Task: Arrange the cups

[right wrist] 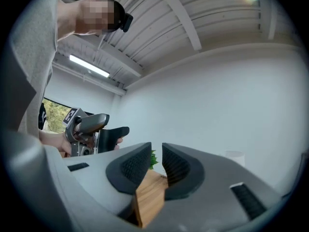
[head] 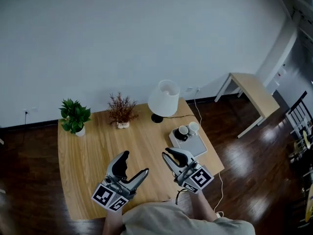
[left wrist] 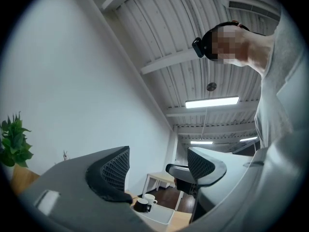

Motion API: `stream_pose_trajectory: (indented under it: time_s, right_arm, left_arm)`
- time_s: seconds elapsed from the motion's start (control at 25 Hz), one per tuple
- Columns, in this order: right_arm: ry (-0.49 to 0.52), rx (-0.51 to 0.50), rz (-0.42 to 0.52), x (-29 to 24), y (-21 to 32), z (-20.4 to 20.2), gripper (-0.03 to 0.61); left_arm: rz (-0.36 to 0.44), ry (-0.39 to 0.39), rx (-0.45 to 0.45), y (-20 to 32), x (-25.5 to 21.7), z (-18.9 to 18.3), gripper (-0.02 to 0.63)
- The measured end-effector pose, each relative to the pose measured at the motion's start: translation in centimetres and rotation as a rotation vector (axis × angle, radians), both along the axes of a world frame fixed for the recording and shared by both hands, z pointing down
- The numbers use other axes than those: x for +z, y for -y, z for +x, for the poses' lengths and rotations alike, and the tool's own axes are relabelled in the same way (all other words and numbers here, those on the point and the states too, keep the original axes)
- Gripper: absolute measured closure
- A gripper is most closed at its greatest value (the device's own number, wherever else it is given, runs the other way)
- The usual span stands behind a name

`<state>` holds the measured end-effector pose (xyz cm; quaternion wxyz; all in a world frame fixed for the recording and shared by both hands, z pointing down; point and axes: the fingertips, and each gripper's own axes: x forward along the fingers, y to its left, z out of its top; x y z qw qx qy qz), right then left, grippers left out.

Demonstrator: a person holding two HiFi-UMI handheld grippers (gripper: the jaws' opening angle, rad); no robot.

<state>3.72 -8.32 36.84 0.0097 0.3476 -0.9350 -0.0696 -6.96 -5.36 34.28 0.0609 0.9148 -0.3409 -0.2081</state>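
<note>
A grey tray (head: pixel 196 146) lies on the right side of the wooden table (head: pixel 93 151). At its far end stand a black cup (head: pixel 179 135) and two white cups (head: pixel 184 129), (head: pixel 194 127). My left gripper (head: pixel 136 162) hovers over the table's near middle, jaws open and empty. My right gripper (head: pixel 167 154) hangs just short of the tray's near corner, shut with nothing in it. In the left gripper view the open gripper (left wrist: pixel 159 166) frames the black cup (left wrist: pixel 141 205), a white cup (left wrist: pixel 149 197) and the tray (left wrist: pixel 161 216). The right gripper view shows its gripper (right wrist: pixel 157 158) shut over bare wood.
A white lamp (head: pixel 164 99) stands behind the tray. A dried plant (head: pixel 121 110) and a green potted plant (head: pixel 75 116) line the table's far edge. A small side table (head: pixel 254 96) stands off to the right on the dark floor.
</note>
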Motion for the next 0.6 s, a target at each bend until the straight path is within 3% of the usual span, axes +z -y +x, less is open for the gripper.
stream_pose_trajectory:
  time_s: [0.16, 0.36, 0.6]
  right_arm:
    - [0.086, 0.022, -0.056, 2.4, 2.1, 5.7, 0.511]
    - [0.2, 0.053, -0.097, 5.1, 3.4, 10.9, 0.511]
    - [0.266, 0.052, -0.196, 8.3, 3.5, 13.4, 0.511]
  left_arm:
    - [-0.059, 0.081, -0.007, 1.2, 1.1, 3.9, 0.23]
    - [-0.125, 0.104, 0.014, 1.9, 2.7, 7.5, 0.229]
    - [-0.204, 0.163, 0.009, 1.7, 4.7, 9.6, 0.206]
